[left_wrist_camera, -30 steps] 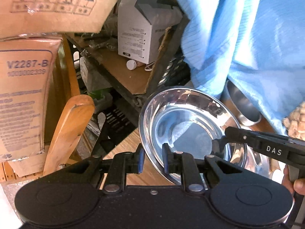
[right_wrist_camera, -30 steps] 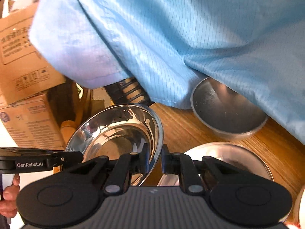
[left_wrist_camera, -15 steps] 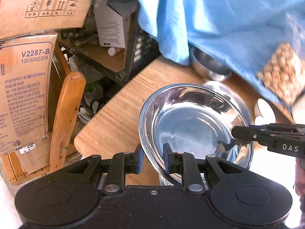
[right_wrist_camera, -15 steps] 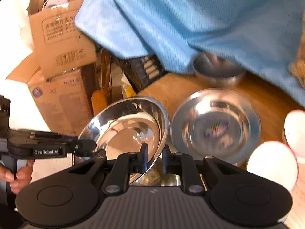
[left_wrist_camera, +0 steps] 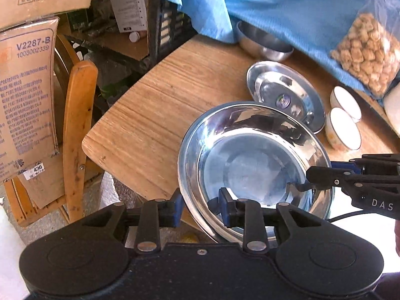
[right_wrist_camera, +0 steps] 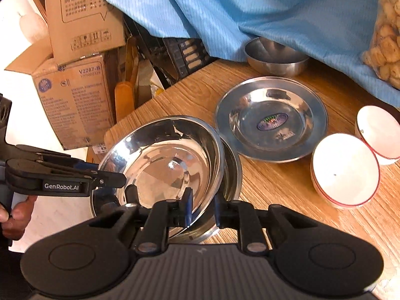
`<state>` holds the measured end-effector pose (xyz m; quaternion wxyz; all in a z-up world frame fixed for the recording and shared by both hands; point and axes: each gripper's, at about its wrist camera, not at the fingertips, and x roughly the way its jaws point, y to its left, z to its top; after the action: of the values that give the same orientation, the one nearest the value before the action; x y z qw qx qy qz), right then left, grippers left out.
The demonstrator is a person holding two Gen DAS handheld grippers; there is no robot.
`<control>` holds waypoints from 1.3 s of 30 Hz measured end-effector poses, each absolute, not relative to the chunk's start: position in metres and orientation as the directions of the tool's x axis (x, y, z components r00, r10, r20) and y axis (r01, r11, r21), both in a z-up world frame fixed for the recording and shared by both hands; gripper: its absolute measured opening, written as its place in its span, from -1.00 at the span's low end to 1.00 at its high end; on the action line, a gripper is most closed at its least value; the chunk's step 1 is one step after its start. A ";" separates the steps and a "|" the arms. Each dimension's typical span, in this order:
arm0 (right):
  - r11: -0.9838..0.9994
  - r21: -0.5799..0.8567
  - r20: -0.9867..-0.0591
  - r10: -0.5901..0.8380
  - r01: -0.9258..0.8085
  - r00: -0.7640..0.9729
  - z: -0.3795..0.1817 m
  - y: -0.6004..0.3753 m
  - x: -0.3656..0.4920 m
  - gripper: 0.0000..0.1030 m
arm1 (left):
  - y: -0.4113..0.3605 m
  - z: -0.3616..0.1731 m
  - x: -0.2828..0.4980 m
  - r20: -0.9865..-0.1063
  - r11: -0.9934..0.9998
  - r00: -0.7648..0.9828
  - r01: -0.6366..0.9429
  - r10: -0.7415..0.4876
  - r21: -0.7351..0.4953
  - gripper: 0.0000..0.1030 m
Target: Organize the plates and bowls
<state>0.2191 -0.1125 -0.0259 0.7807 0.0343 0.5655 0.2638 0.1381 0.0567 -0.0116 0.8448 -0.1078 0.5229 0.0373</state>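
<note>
A: When the left wrist view is read from its left edge, what is met first?

B: Cardboard boxes are stacked there, and a wooden chair is set just beside the corner of the table.

A: And where is the plate found?

B: The steel plate is held tilted at the table's near corner. Its left rim is straddled by the left gripper, whose fingers are spread well apart, so the rim is not pinched between them. Its right rim is straddled by the right gripper. A narrower gap is seen between those fingers, and whether the rim is actually pressed cannot be told.

A: Is anything seen beneath it?

B: In the right wrist view the rim of a lower plate is shown under the tilted one, on its right side. Whether the two are touching cannot be told.

A: And further right?

B: A stickered plate is laid flat on the table just beside them. Behind it a steel bowl is partly covered by a blue cloth. Two white bowls are set just beside one another near the right edge, and above them, at the far right, a bag of snacks is seen.
</note>
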 end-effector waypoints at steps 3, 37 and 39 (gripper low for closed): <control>0.864 0.328 -0.875 0.430 -0.383 0.222 -0.028 -0.111 0.218 -0.61 | 0.054 -0.013 0.142 -0.896 0.977 0.442 -0.169 -0.043 -0.130 -0.40; 0.922 0.334 -0.882 0.379 -0.195 0.281 -0.030 -0.124 0.224 0.84 | 0.061 -0.007 0.183 -0.890 0.987 0.438 -0.141 0.128 0.073 0.91; 0.924 0.353 -0.879 0.382 -0.147 0.285 -0.033 -0.132 0.225 0.87 | 0.063 -0.008 0.191 -0.887 0.989 0.443 -0.124 0.128 0.081 0.92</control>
<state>0.2254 -0.1316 -0.0326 0.7949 0.1022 0.5745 0.1661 0.1906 0.0631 -0.0075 0.8495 0.0019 0.5224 0.0739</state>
